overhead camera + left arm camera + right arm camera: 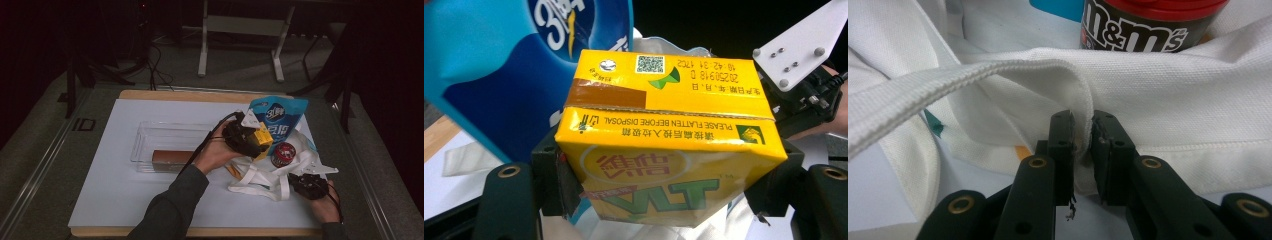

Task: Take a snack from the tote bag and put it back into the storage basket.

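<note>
While the right gripper (pixel 1082 145) pinches the white cloth tote bag's (pixel 260 177) near rim, the left gripper (pixel 664 175) clamps a yellow tea carton (pixel 669 145) above it, apparently mid-unpacking, candy jar (pixel 283 154) remaining inside.

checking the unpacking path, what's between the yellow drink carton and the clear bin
In the high view, the person's left hand and its tool holding the yellow drink carton lie between it and the clear bin; beyond that, bare white mat.

Counted on the surface (pixel 125 200) are one yellow drink carton (pixel 669 145), one blue pouch (pixel 280 117), one candy jar (pixel 283 154), one white cloth bag (pixel 260 177), one clear tray (pixel 150 137) and one brown box (pixel 170 159).
</note>
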{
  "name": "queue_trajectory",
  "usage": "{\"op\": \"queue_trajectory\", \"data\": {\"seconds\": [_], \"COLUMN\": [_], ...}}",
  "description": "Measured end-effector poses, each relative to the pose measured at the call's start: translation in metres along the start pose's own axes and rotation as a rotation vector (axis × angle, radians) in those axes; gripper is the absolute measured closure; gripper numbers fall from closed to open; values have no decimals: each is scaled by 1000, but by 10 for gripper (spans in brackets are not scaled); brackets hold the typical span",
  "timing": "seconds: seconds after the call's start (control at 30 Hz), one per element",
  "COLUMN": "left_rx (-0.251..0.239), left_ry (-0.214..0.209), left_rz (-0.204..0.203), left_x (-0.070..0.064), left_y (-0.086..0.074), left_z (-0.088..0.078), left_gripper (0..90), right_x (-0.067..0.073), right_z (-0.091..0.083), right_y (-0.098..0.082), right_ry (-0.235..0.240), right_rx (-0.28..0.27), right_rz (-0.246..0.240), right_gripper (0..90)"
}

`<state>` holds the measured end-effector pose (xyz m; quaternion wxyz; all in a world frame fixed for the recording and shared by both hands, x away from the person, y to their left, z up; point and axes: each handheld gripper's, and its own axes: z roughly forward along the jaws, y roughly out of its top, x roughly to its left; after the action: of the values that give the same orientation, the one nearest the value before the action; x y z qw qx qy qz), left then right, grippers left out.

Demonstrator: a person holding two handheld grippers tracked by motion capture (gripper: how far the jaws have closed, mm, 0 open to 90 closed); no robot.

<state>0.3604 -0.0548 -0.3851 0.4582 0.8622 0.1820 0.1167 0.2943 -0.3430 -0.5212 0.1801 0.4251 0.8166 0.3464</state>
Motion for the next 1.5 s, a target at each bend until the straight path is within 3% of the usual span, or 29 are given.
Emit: {"op": "queue_trajectory", "data": {"seconds": [0.57, 1.5], "left_rx": [0, -15], "left_ry": [57, 111], "left_rz": [-21, -66], "left_x": [11, 24], "left_y": [-5, -19], "left_z": [-20, -43], "left_gripper": [291, 291], "right_x": [-1, 0], "right_z": [0, 0], "right_y": [0, -1], "right_ry": [2, 2], "right_rx": [-4, -6], "right_rz": [1, 4], "right_gripper": [790, 790]}}
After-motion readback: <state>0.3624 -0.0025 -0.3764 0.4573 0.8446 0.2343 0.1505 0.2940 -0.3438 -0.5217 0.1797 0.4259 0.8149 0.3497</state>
